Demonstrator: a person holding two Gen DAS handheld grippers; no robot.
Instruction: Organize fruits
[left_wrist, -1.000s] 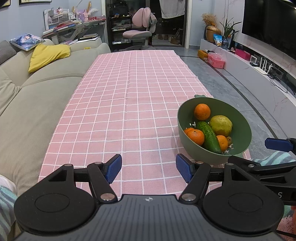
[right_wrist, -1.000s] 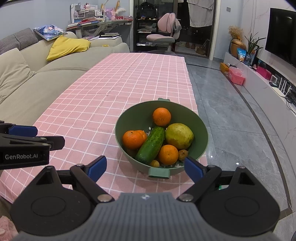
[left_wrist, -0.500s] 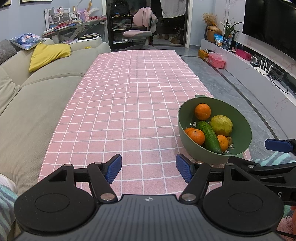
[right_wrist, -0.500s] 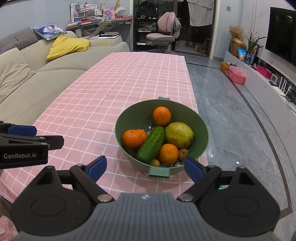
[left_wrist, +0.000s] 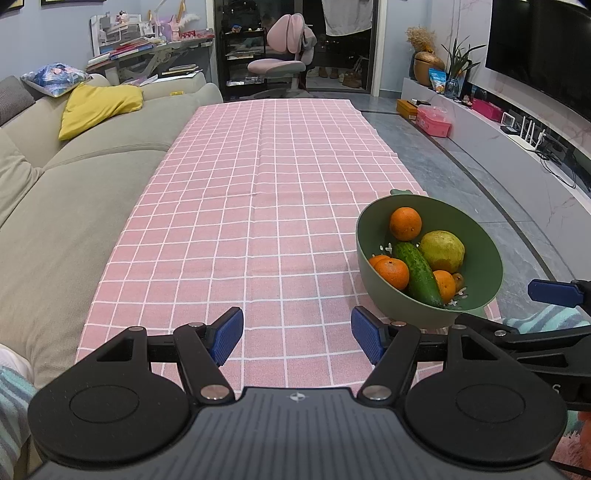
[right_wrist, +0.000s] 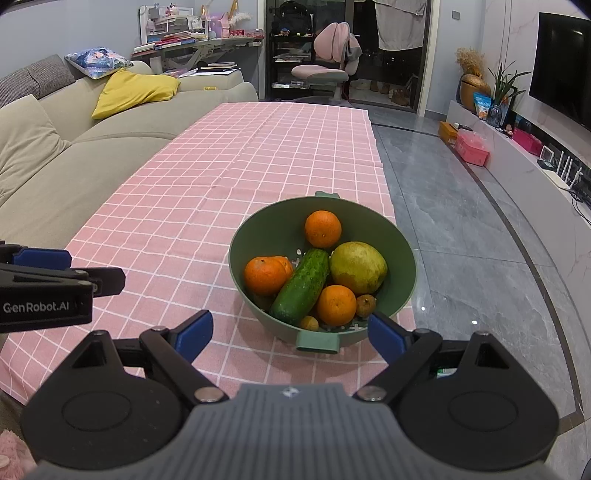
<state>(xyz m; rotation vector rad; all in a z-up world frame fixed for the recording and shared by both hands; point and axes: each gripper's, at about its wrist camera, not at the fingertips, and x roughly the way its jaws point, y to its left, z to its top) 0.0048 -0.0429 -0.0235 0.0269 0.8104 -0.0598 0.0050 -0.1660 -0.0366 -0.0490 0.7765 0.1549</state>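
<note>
A green bowl (right_wrist: 258, 236) (left_wrist: 484, 254) stands near the front right corner of the pink checked tablecloth (left_wrist: 258, 206) (right_wrist: 207, 177). In it lie a cucumber (right_wrist: 301, 286) (left_wrist: 417, 273), a yellow-green pear-like fruit (right_wrist: 358, 266) (left_wrist: 442, 251), several oranges (right_wrist: 322, 228) (left_wrist: 405, 223) and two small brown fruits (right_wrist: 365, 305). My right gripper (right_wrist: 290, 336) hovers open just before the bowl's near handle, nothing between its blue pads. My left gripper (left_wrist: 297, 339) is open over bare cloth to the bowl's left, holding nothing.
A beige sofa (left_wrist: 62, 206) with a yellow cushion (left_wrist: 99, 107) runs along the table's left side. Grey tiled floor (right_wrist: 461, 236) lies right of the table, with a low TV bench (right_wrist: 535, 173) and pink boxes. A pink chair (left_wrist: 284, 62) stands at the far end.
</note>
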